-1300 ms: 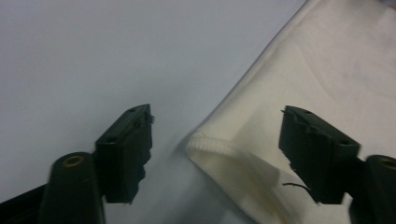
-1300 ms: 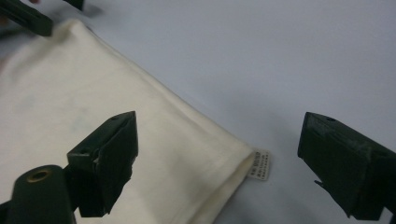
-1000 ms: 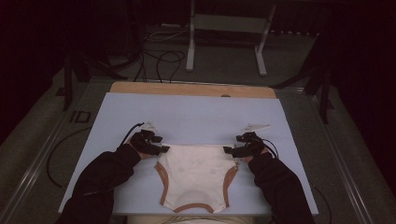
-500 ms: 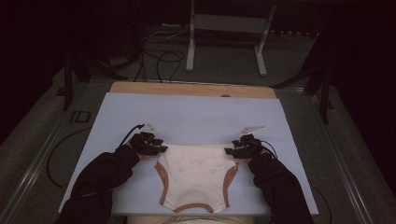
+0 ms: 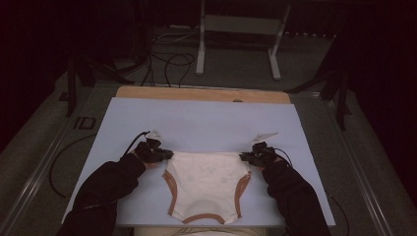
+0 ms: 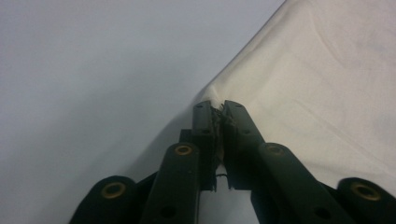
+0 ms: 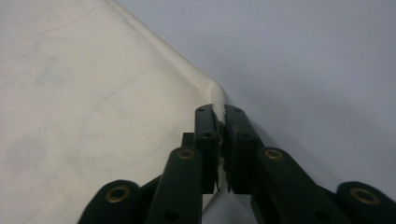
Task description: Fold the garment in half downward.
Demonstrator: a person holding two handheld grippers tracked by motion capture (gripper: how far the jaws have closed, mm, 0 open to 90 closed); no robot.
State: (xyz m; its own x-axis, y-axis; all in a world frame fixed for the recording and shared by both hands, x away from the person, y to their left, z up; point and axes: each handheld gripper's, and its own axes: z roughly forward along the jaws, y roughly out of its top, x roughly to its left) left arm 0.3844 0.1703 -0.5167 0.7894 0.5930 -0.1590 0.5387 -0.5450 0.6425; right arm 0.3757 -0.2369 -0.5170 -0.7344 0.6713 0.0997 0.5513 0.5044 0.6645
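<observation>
Cream garment point(image 5: 205, 183) with brown trim; pale lavender-blue table cover point(image 5: 196, 123); black tongs point(image 6: 218, 112)

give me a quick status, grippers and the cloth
Left gripper and right gripper just closed, each pinching a far corner of the cream garment. Garment flat on the pale blue mat. Nothing in the way.

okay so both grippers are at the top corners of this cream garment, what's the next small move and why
Probably lift both corners together. The left gripper and right gripper have just closed, each pinching a top corner of the cream garment, which lies flat on the pale blue sheet.
</observation>
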